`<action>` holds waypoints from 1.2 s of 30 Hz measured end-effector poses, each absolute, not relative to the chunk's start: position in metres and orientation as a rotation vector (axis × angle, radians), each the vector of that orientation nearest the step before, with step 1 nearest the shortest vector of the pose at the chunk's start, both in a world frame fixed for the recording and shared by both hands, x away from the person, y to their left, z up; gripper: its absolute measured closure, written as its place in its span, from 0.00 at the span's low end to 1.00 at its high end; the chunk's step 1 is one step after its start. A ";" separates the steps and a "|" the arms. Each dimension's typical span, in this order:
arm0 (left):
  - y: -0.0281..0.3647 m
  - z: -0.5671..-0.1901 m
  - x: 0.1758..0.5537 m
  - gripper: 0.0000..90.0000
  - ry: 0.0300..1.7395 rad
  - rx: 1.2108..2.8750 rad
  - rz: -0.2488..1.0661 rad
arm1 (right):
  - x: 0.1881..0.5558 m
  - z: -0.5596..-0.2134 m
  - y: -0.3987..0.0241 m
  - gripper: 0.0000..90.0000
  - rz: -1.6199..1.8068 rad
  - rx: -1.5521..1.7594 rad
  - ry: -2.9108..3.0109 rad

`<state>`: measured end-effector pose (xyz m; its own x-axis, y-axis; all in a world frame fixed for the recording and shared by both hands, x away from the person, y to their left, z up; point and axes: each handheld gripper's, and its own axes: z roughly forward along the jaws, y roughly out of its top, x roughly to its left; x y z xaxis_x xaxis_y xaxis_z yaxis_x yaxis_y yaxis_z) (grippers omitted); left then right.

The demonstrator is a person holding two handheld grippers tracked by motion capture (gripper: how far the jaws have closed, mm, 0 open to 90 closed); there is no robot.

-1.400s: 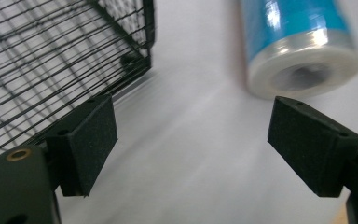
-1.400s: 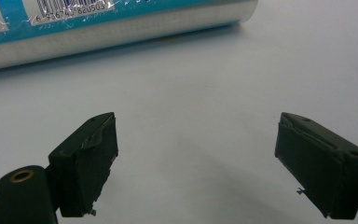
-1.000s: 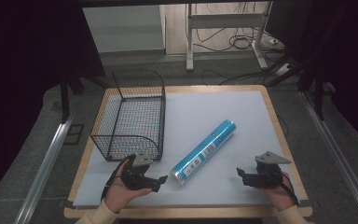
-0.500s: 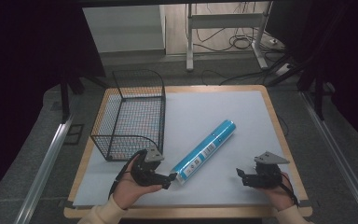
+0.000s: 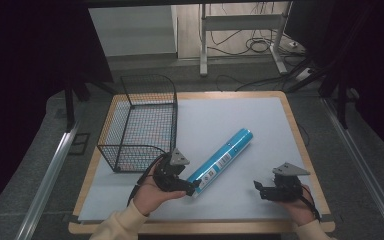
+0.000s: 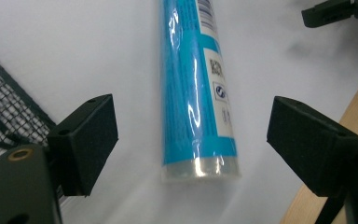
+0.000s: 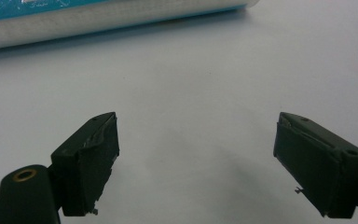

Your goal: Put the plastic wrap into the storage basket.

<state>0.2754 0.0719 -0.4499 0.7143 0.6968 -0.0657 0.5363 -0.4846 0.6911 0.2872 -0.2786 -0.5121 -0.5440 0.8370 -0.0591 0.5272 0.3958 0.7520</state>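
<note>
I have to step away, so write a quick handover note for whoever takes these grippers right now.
Left gripper: open, jaws either side of the near end of the blue tube, not touching it.
Right gripper: open, holding nothing, low over the white mat.
The tube lies flat on the mat, beside the wire basket.
Done: left lined up on the tube.
Left: close, lift; probably into the basket.

Black tools (image 5: 192, 189), cream sleeves (image 5: 117, 225)

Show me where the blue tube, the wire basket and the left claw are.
blue tube (image 5: 220, 160): high view, middle of its wrapped body.
wire basket (image 5: 172, 117): high view, its right wall.
left claw (image 6: 191, 140): left gripper view, midway between its two open fingertips, at the tube's near end.
</note>
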 end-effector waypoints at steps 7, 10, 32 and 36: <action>0.061 -0.449 0.283 0.18 0.924 2.211 0.277 | 0.288 -0.513 -0.279 0.16 0.962 1.171 2.231; 0.055 -0.448 0.288 0.18 0.925 2.211 0.276 | 0.288 -0.513 -0.279 0.16 0.959 1.170 2.233; 0.016 -0.448 0.331 0.16 0.927 2.279 0.234 | 0.289 -0.514 -0.283 0.16 0.963 1.181 2.232; 0.008 -0.448 0.341 0.16 0.923 2.291 0.230 | 0.289 -0.513 -0.283 0.16 0.963 1.182 2.233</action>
<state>0.3415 0.0081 -0.4482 0.7368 0.6719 -0.0754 0.5583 -0.5417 0.6284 0.2889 -0.2829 -0.5135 -0.5415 0.8390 -0.0536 0.5367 0.3941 0.7461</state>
